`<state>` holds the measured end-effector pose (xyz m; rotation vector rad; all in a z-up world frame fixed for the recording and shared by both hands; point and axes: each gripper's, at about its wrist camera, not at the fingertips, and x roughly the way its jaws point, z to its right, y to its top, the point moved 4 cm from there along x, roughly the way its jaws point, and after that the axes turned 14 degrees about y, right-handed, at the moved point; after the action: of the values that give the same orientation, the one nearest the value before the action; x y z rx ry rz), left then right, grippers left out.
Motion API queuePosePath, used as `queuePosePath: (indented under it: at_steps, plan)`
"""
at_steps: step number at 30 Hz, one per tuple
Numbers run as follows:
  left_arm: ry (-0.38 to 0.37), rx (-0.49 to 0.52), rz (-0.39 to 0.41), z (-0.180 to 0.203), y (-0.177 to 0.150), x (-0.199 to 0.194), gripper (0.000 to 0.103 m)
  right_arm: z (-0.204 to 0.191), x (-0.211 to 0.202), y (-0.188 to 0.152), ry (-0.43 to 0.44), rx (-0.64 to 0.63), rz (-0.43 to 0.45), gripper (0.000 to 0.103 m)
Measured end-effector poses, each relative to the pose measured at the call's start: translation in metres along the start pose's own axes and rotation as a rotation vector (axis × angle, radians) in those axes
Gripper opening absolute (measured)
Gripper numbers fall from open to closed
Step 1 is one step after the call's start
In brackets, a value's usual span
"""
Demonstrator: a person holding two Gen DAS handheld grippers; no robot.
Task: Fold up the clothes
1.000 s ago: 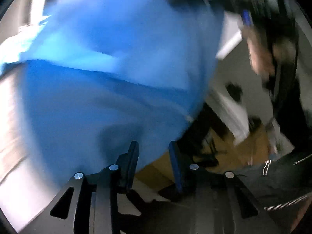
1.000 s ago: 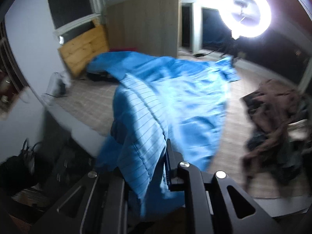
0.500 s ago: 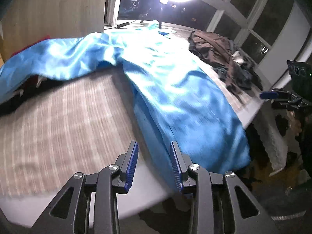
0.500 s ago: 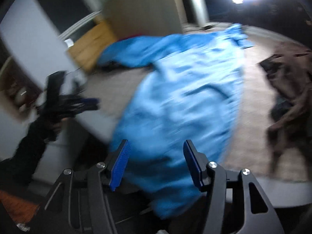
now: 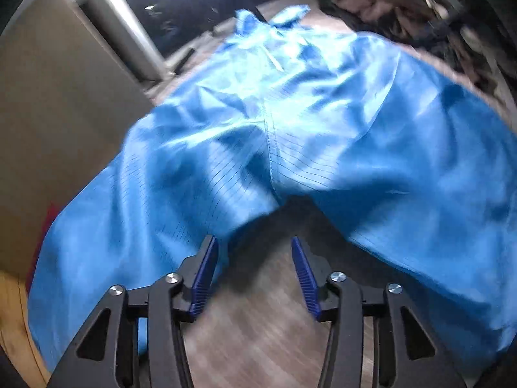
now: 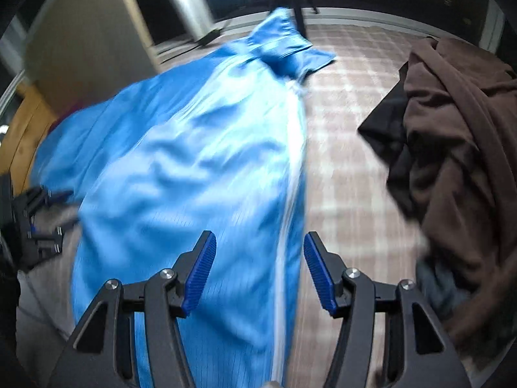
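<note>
The blue garment (image 6: 194,161) is laid spread out on the checked desk (image 6: 349,148), collar end far from the cameras, with nothing folded yet; the step in hand is judged to be the laying-out before the first fold. The left tool (image 5: 255,274) is held low over bare desk at the split between the garment's two lower parts, jaws wide and empty. The right tool (image 6: 257,273) is poised above the near hem beside the pale edge strip, jaws wide, nothing gripped. Next, an edge must be pinched by each tool. A brown clothes pile (image 6: 458,148) lies apart on the right.
</note>
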<state>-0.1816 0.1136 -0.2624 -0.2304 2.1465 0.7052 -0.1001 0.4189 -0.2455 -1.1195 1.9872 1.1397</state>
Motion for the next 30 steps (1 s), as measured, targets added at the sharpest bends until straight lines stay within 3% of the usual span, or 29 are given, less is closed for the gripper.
queuePosePath:
  at_steps: [2,4,6,8,9,12,18,20,22,24,27,30]
  plan:
    - [-0.021,0.001,-0.024,-0.002,0.004,0.018,0.048,0.008,0.01,0.016,0.001,0.037,0.009,0.056]
    - [-0.055,-0.051,-0.022,-0.012,0.01,0.026,0.04,0.015,0.022,0.027,-0.017,0.055,0.002,0.056]
    - [-0.105,-0.113,-0.041,-0.024,0.014,0.035,0.015,0.021,0.035,0.038,-0.038,0.068,-0.005,0.056]
    - [-0.174,-0.162,-0.043,-0.034,0.017,0.039,0.01,0.023,0.047,0.045,-0.049,0.045,-0.019,0.056]
    - [-0.197,-0.173,-0.039,-0.036,0.017,0.04,0.006,0.022,0.054,0.047,-0.048,0.032,-0.029,0.05]
    - [-0.249,-0.21,-0.031,-0.045,0.017,0.043,0.003,0.013,0.06,0.05,-0.047,-0.03,-0.049,0.009]
    - [-0.278,-0.352,0.007,-0.082,0.027,0.047,0.003,0.014,0.047,0.069,-0.078,-0.062,-0.001,0.006]
    - [-0.264,-0.348,-0.005,-0.083,0.03,0.053,0.004,0.02,0.048,0.075,-0.078,-0.042,0.01,0.007]
    - [-0.228,-0.319,-0.022,-0.078,0.029,0.057,0.01,0.024,0.056,0.075,-0.122,-0.045,-0.016,0.016]
    - [-0.188,-0.31,-0.037,-0.077,0.027,0.056,0.027,0.027,0.056,0.072,-0.163,-0.037,-0.033,0.026]
    - [-0.208,-0.333,-0.064,-0.085,0.021,0.042,0.031,0.023,0.024,0.067,-0.167,-0.03,0.02,0.027]
    - [-0.212,-0.35,-0.064,-0.092,0.003,0.01,0.029,0.008,-0.017,0.048,-0.167,-0.081,0.052,0.028]
